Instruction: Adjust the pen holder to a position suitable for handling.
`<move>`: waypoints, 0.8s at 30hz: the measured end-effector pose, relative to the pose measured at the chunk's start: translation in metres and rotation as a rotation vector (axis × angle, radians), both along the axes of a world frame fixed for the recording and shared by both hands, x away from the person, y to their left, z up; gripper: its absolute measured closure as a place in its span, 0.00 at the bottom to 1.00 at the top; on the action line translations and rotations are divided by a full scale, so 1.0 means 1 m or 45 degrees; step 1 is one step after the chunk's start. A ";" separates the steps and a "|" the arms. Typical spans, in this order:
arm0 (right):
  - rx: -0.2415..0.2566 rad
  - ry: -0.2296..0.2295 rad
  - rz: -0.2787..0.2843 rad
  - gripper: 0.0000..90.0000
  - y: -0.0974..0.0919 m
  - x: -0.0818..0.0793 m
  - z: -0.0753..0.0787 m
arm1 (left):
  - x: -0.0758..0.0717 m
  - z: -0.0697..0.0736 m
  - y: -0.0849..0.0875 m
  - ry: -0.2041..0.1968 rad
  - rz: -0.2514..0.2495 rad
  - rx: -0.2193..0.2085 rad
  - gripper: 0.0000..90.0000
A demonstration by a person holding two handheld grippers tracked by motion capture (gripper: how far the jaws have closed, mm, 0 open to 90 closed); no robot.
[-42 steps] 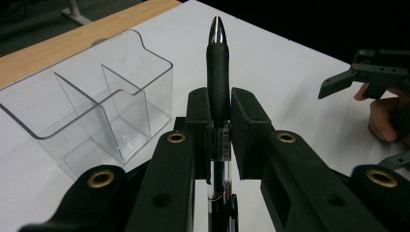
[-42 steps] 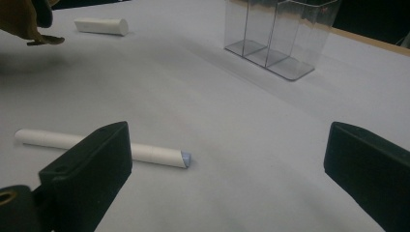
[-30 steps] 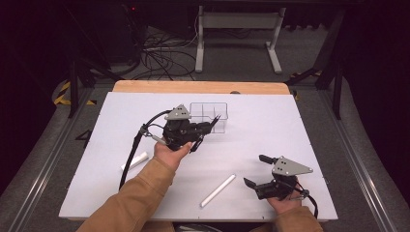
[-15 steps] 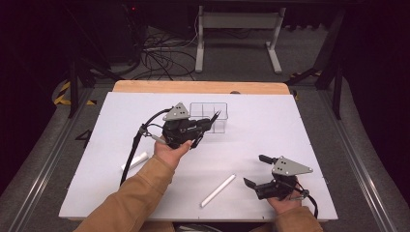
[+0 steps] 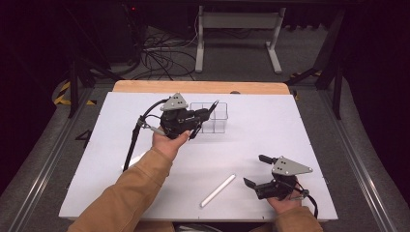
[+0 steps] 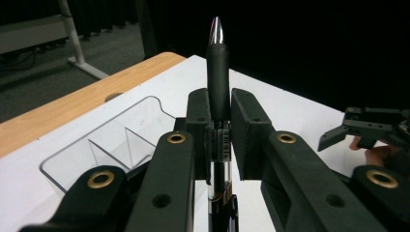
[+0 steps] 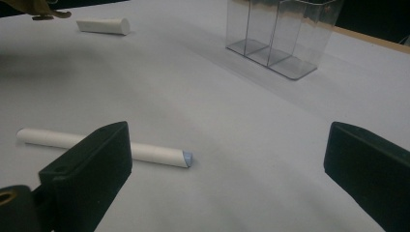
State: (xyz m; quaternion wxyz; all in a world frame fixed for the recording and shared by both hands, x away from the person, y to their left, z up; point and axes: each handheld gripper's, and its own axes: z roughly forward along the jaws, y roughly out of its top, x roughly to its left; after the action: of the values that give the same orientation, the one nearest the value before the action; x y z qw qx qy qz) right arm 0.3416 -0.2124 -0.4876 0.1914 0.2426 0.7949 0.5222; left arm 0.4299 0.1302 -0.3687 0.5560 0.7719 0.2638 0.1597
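Pen (image 6: 218, 72) clamped upright between left gripper (image 6: 216, 121) jaws.

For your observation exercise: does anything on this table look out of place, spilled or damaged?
Nothing stands out. The left gripper grips a pen beside the clear organiser; two white sticks lie loose on the table.

No legible text, brand or number on any item. The pen (image 6: 218, 87) carries a barcode-like label (black bars on white, digits too small to read) where the left gripper (image 6: 218, 121) clamps it. No other markings discernible.
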 end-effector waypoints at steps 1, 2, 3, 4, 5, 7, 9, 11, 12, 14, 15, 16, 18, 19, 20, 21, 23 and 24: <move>0.001 0.001 0.001 0.04 0.000 0.000 0.000 | 0.001 0.001 -0.001 -0.004 0.001 -0.002 0.88; 0.000 0.000 0.001 0.04 0.000 0.000 0.000 | 0.003 0.002 -0.001 -0.008 0.008 -0.002 0.88; 0.000 0.001 0.001 0.04 0.000 0.000 0.000 | 0.005 0.003 -0.001 -0.008 0.011 -0.002 0.88; 0.001 0.001 0.002 0.04 0.000 0.000 0.000 | 0.008 0.004 -0.001 -0.006 0.017 -0.003 0.88; 0.001 0.001 0.002 0.04 0.000 0.000 0.000 | 0.010 0.005 -0.002 -0.008 0.021 -0.001 0.88; -0.001 0.000 0.002 0.04 0.000 0.000 0.000 | 0.014 0.006 -0.002 -0.022 0.035 -0.004 0.88; 0.000 0.001 0.003 0.04 0.000 0.000 0.000 | 0.017 0.007 -0.003 -0.045 0.048 -0.010 0.88; 0.003 0.003 0.004 0.04 0.000 0.000 0.000 | 0.020 0.007 -0.004 -0.062 0.060 -0.015 0.88; 0.004 0.004 0.004 0.04 0.000 0.000 0.000 | 0.021 0.007 -0.004 -0.068 0.067 -0.016 0.88; 0.003 0.002 0.005 0.04 0.000 0.000 0.000 | 0.025 0.007 -0.004 -0.064 0.072 -0.019 0.88; 0.003 0.001 0.006 0.04 0.000 0.000 0.000 | 0.026 0.007 -0.004 -0.062 0.077 -0.010 0.88; 0.003 0.002 0.007 0.04 0.000 0.000 0.000 | 0.028 0.007 -0.004 -0.068 0.088 -0.002 0.88; 0.003 0.002 0.008 0.04 0.000 0.000 0.000 | 0.032 0.008 -0.004 -0.082 0.109 0.016 0.88; 0.003 0.004 0.008 0.04 0.000 0.000 0.000 | 0.034 0.009 -0.004 -0.085 0.114 0.014 0.88; 0.003 0.003 0.009 0.04 0.001 0.000 0.000 | 0.035 0.009 -0.003 -0.085 0.122 0.009 0.88; 0.003 0.003 0.010 0.04 0.001 0.000 0.000 | 0.037 0.009 -0.003 -0.086 0.126 0.002 0.88; -0.001 0.000 0.015 0.04 0.000 0.000 0.000 | 0.040 0.009 -0.003 -0.087 0.129 -0.003 0.88; 0.000 0.000 0.015 0.04 0.000 0.000 0.000 | 0.042 0.008 -0.003 -0.089 0.132 -0.007 0.88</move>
State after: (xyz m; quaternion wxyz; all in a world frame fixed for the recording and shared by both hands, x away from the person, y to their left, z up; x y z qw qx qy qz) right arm 0.3419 -0.2121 -0.4878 0.1882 0.2380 0.7964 0.5231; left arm 0.4715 0.1271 -0.3608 0.5580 0.7495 0.2845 0.2144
